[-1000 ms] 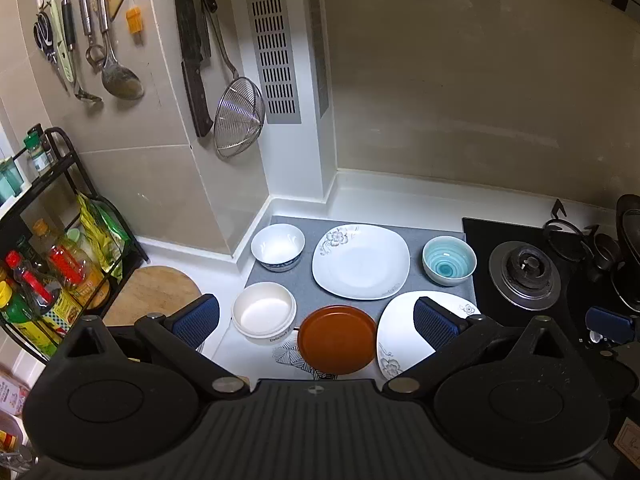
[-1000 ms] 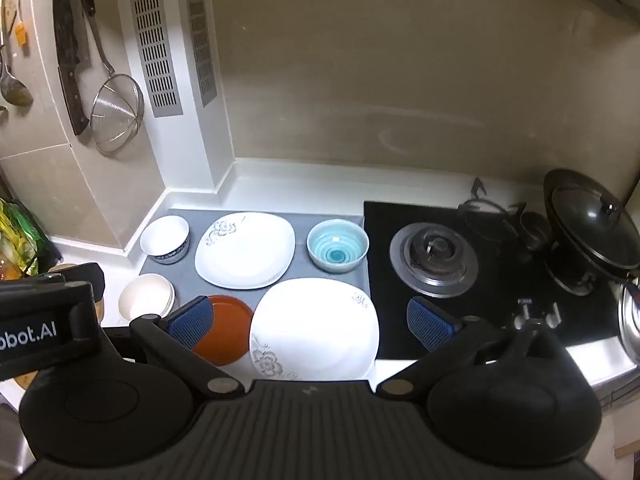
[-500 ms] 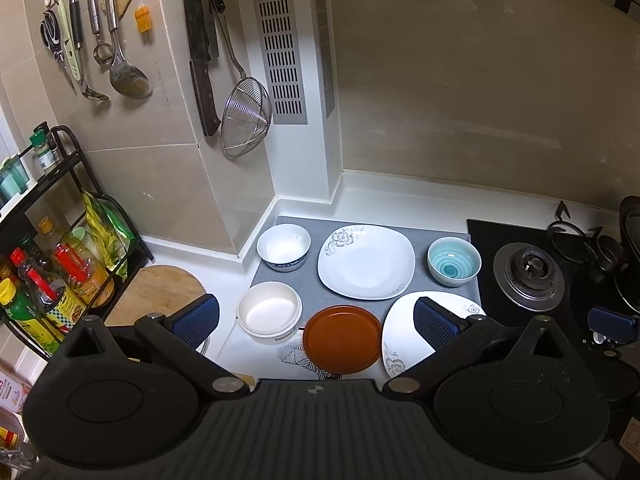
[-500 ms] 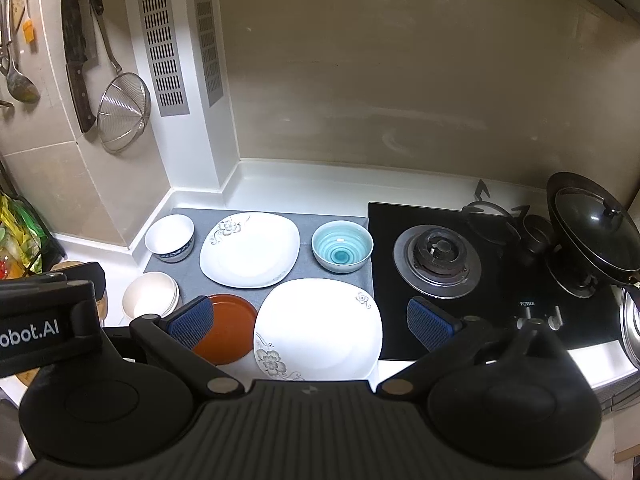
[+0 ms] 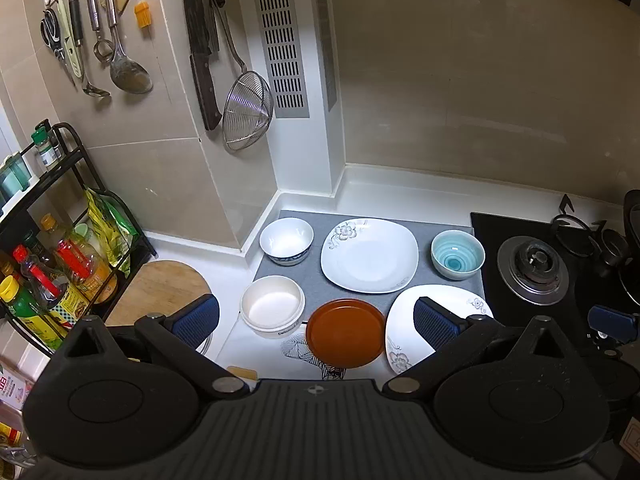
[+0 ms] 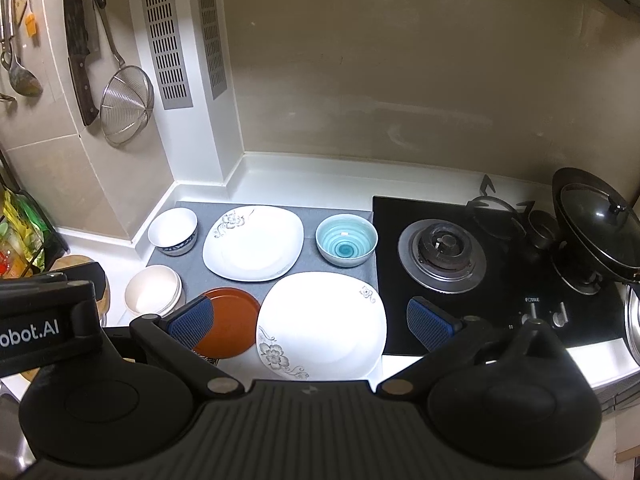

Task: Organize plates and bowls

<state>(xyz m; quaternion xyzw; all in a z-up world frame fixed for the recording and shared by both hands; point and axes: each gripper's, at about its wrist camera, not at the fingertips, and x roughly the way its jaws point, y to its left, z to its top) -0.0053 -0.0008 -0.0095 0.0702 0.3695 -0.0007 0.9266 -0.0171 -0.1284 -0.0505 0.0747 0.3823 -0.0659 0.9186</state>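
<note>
On a grey mat (image 5: 304, 280) lie a white-and-blue bowl (image 5: 286, 240), a far white flowered plate (image 5: 370, 255) and a teal bowl (image 5: 457, 254). In front are a cream bowl (image 5: 273, 311), a brown plate (image 5: 346, 332) and a near white plate (image 5: 404, 328). My left gripper (image 5: 316, 322) is open and empty, held above the brown plate. My right gripper (image 6: 310, 322) is open and empty above the near white plate (image 6: 322, 324). The right wrist view also shows the brown plate (image 6: 230, 322), the cream bowl (image 6: 152, 296) and the teal bowl (image 6: 346, 239).
A gas hob (image 6: 442, 256) with a lidded wok (image 6: 596, 224) sits right of the mat. A rack of bottles (image 5: 48, 264) and a round wooden board (image 5: 160, 292) stand left. Utensils, a knife and a strainer (image 5: 246, 110) hang on the wall.
Both grippers have shifted slightly, so the dishes sit a little further right and lower in each view. Nothing on the counter has moved.
</note>
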